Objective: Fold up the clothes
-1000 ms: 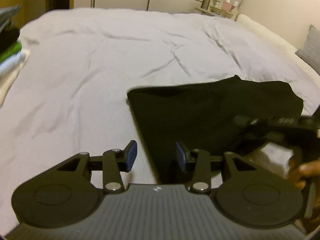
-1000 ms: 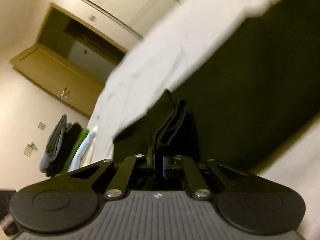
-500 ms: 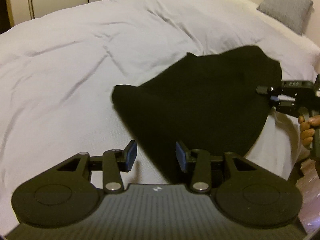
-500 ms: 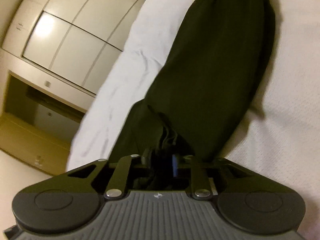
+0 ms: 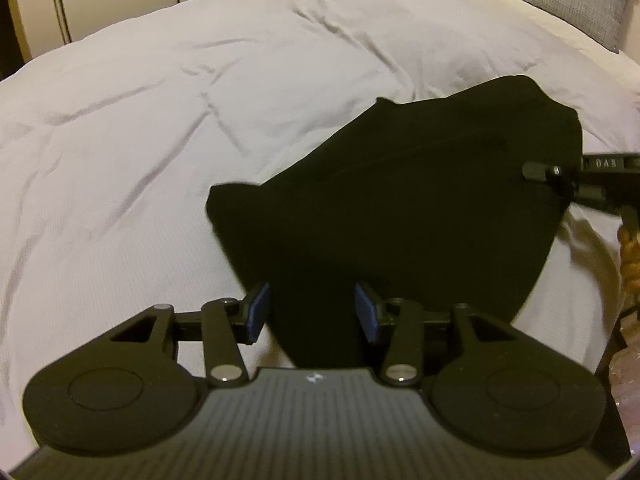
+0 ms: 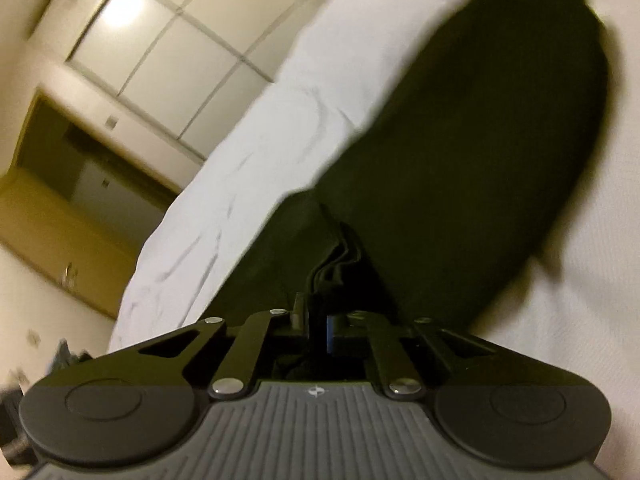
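Black garment [image 5: 400, 200] dragged across bed; right gripper [image 6: 318, 324] re-clamped on it, left gripper [image 5: 312, 312] widening, jaws apart.

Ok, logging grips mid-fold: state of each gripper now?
Left gripper: open, black garment between its pads, not pinched.
Right gripper: shut on the garment's edge.

Garment [image 5: 420, 208] on bed [image 5: 160, 120], pillow [image 5: 580, 0] far right

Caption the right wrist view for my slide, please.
Right claw shut on bunched black garment lying across white bedding.
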{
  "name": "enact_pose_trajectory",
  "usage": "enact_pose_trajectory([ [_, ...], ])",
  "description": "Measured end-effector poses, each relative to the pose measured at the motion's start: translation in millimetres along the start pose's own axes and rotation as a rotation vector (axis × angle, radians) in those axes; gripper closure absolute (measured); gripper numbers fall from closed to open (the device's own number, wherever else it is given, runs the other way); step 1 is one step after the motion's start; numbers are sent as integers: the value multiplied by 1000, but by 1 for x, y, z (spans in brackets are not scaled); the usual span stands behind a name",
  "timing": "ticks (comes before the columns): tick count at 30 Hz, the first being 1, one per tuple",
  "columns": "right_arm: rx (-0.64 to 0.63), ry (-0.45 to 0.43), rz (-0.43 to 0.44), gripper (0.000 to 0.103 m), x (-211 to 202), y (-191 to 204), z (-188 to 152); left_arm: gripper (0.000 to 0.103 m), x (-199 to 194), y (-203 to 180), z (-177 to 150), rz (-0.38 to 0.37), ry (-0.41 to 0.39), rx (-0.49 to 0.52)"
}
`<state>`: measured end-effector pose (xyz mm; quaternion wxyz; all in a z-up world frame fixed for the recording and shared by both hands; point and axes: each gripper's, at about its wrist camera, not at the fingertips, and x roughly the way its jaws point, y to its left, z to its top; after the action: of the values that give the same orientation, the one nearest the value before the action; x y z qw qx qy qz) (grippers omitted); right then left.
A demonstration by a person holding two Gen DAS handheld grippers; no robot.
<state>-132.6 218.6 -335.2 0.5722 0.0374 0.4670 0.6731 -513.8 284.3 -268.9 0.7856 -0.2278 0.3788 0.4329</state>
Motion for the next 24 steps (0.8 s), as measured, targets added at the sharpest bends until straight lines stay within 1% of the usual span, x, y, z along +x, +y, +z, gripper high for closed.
enact_pose_trajectory([
  [2,-98,-57,11,97,-8,17,16,62,-4,-7,8,-21,-17,34],
  [4,-158,-130,13,97,-24,24,34,62,-9,-14,17,-35,-42,75],
  [5,-183,-155,-2,97,-31,24,43,62,-9,-17,21,-39,-51,90],
  [6,-213,-158,-47,97,-33,21,50,61,-8,-20,25,-42,-59,104],
  [7,-245,-152,-101,97,-34,17,55,60,-6,-22,28,-42,-60,114],
  [9,-238,-104,-190,96,-29,0,58,60,5,-24,32,-39,-42,120],
  [11,-201,-46,-233,96,-16,-16,54,60,16,-27,32,-42,-17,118],
  [12,-193,-31,-243,96,-10,-22,49,60,21,-28,30,-43,-3,116],
  [14,-173,-33,-237,94,-4,-27,41,60,27,-29,27,-43,21,113],
  [16,-146,-41,-223,91,-6,-32,38,60,32,-29,23,-43,34,110],
  [17,-133,-44,-215,89,-8,-34,37,60,32,-29,22,-42,38,107],
  [18,-126,-45,-210,83,-7,-35,37,60,33,-28,22,-41,39,104],
  [21,-103,-51,-194,77,-4,-39,39,60,34,-27,23,-34,39,94],
  [22,-83,-51,-177,74,-1,-41,39,60,34,-27,23,-32,39,90],
  [23,-60,-51,-156,69,3,-42,40,60,35,-27,23,-31,40,86],
  [24,-36,-51,-138,68,6,-45,41,59,36,-27,23,-31,41,84],
])
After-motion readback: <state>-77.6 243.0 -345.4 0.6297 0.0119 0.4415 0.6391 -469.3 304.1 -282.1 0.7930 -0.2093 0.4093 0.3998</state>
